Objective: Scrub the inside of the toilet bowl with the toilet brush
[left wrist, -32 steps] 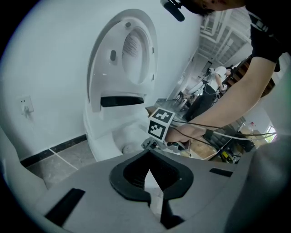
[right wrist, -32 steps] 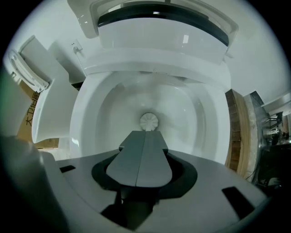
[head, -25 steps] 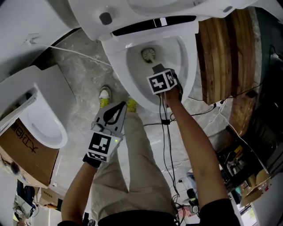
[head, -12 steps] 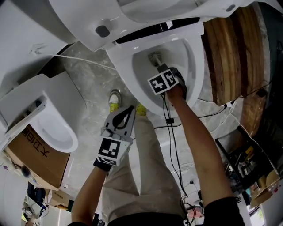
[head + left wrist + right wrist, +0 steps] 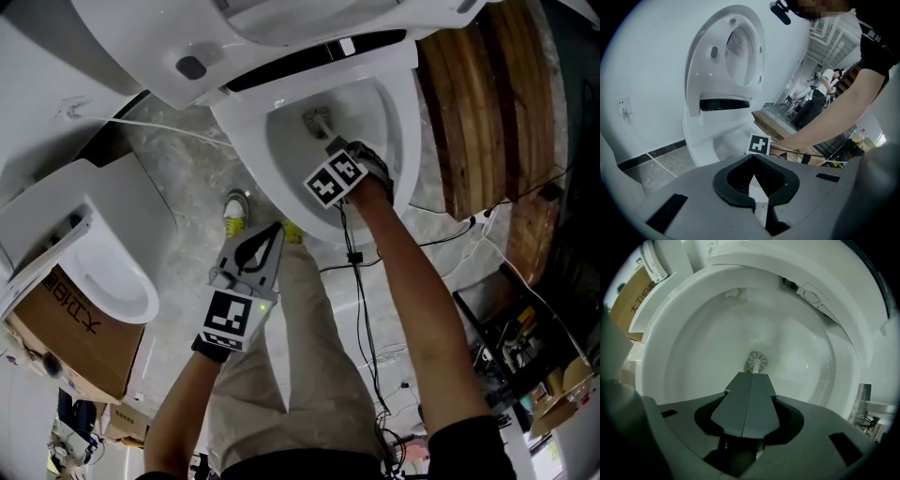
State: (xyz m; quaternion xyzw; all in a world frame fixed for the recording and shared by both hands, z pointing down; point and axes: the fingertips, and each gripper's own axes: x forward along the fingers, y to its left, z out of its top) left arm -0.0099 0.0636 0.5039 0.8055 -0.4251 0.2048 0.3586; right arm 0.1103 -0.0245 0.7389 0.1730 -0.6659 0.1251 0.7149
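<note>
Scrubbing was in hand: my right gripper (image 5: 751, 374) clamped the toilet brush (image 5: 756, 363) inside the toilet bowl (image 5: 693, 357); my left gripper (image 5: 274, 234) hung empty, fingers together. Next, I judged, came wall sweeps.

Stretching the right arm (image 5: 403, 272) out toward twelve o'clock, nearly straight, with the right gripper (image 5: 751, 375) pointing down and away — jaws pressing together on the toilet brush (image 5: 756, 362). Holding the left arm (image 5: 178, 403) bent and nearer the body, at about eight o'clock of the right, with the left gripper (image 5: 272, 231) pointing toward one o'clock — tips meeting, gripping nothing.
</note>
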